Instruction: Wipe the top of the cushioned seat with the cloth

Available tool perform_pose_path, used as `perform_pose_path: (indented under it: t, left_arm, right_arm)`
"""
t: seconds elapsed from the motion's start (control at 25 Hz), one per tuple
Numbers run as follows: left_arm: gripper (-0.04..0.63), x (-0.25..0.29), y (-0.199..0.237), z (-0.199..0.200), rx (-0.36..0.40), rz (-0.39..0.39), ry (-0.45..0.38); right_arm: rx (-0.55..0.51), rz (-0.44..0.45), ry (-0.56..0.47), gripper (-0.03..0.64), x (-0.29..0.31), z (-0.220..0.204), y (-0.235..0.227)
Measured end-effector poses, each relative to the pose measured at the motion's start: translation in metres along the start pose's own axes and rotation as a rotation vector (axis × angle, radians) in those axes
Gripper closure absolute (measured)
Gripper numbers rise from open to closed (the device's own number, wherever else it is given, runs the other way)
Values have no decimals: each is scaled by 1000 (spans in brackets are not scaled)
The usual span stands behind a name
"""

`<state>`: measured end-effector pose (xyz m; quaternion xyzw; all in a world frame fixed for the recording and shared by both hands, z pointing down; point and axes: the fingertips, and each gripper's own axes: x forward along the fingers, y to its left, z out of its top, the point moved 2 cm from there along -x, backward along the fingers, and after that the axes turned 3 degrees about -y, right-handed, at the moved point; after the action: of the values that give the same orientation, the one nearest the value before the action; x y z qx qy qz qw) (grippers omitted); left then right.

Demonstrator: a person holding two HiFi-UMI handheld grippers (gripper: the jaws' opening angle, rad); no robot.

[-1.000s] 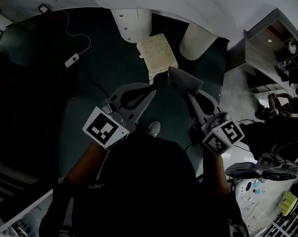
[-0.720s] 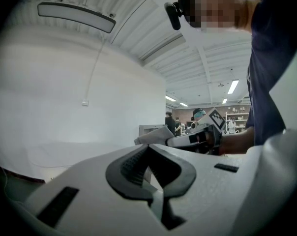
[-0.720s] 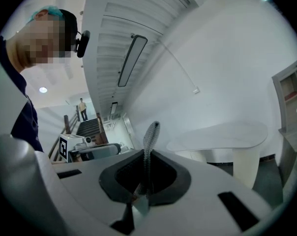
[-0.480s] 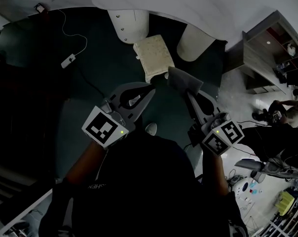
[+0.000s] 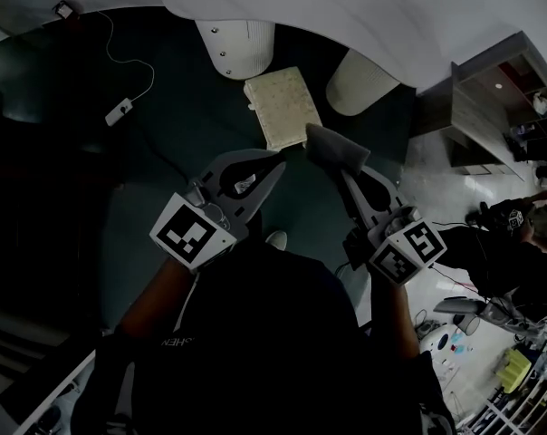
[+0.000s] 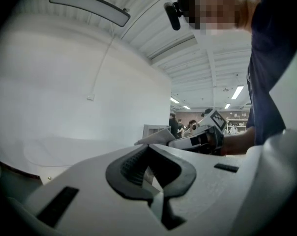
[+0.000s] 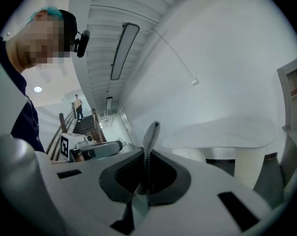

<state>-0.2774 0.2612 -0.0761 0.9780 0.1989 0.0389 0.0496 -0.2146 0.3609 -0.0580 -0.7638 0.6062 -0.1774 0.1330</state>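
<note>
Position: white plastic left gripper [image 5: 272, 172], jaws together, nothing between them, idle. Cream square cushioned seat [image 5: 281, 105] sits low on dark floor [image 5: 183, 134], just ahead of both grippers. Grey woven cloth [image 5: 335, 149] is pinched upright in white right gripper [image 5: 348, 179]. Advice: lay cloth flat on seat top, press lightly, wipe edge to edge in overlapping strokes.
</note>
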Motion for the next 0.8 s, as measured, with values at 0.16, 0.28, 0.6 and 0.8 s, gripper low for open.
perform_pose_path:
  t: [0.16,0.28,0.6,0.8]
  left_arm:
    - [589,13,44,-2,-12,-3,22]
    - [589,20,84,-3,-26,14,33]
    - [589,36,180,-16,-92,9,60]
    - [589,46,234,-30,-118,3,84]
  right_arm:
    - [9,1,18,584,42,7,-19]
    - [19,0,37,584,79,10,-31]
    - [48,-37,103,584,163,15,-67]
    - [60,-68,139,584,209,15,-90]
